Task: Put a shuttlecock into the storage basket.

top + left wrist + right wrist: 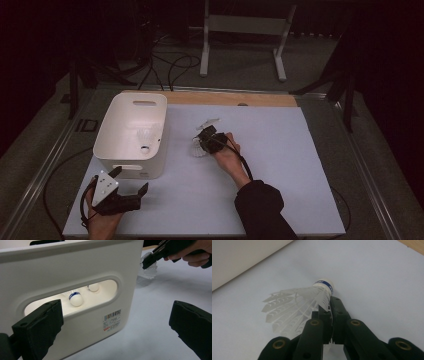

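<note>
A white feathered shuttlecock (294,305) with a blue-banded cork (324,285) is pinched at its feather skirt by my right gripper (330,305), which is shut on it. In the high view this shuttlecock (199,151) and right gripper (206,145) are low over the pale sheet, right of the white bin (112,127). My left gripper (132,178) stands open just in front of the bin's near wall. Its jaws frame the bin's handle slot, with nothing between them (115,306). Through the slot two shuttlecock corks (75,298) (93,287) show inside the bin (75,270).
A pale sheet (280,165) covers the table, with a wooden strip (235,98) along its far edge. Cables and a white stand (245,30) lie on the floor beyond. The bin's wall (242,257) is close to the left of the held shuttlecock.
</note>
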Motion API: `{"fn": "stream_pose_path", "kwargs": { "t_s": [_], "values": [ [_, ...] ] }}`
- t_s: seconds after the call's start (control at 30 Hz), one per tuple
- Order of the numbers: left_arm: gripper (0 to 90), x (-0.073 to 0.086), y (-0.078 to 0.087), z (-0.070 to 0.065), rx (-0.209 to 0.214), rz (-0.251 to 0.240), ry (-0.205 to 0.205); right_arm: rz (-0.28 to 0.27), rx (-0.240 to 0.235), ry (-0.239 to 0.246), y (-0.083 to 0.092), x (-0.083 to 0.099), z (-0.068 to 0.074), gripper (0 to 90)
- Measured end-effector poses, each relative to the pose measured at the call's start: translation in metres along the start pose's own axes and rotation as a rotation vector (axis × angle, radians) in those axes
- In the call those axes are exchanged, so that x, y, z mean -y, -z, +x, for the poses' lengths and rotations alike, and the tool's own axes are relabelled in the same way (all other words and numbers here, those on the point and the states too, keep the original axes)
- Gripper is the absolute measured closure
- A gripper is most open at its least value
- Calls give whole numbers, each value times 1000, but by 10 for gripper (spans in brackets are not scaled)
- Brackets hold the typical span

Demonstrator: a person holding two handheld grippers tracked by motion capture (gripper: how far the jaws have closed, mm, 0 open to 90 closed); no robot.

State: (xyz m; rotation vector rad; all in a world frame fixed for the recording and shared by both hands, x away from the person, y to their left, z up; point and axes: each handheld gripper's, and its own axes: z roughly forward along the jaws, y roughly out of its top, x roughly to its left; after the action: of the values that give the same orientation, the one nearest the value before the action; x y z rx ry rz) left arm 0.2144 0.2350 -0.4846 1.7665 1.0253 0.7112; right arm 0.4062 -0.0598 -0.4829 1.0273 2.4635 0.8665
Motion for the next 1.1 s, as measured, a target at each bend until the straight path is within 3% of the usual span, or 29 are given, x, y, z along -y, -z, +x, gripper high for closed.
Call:
{"fn": "stream_pose_path", "kwargs": {
  "t_s": [1.1],
  "values": [
    [0, 0, 0, 0, -1, 0, 1, -8, -31, -99, 20, -3, -10, 878]
  ]
}}
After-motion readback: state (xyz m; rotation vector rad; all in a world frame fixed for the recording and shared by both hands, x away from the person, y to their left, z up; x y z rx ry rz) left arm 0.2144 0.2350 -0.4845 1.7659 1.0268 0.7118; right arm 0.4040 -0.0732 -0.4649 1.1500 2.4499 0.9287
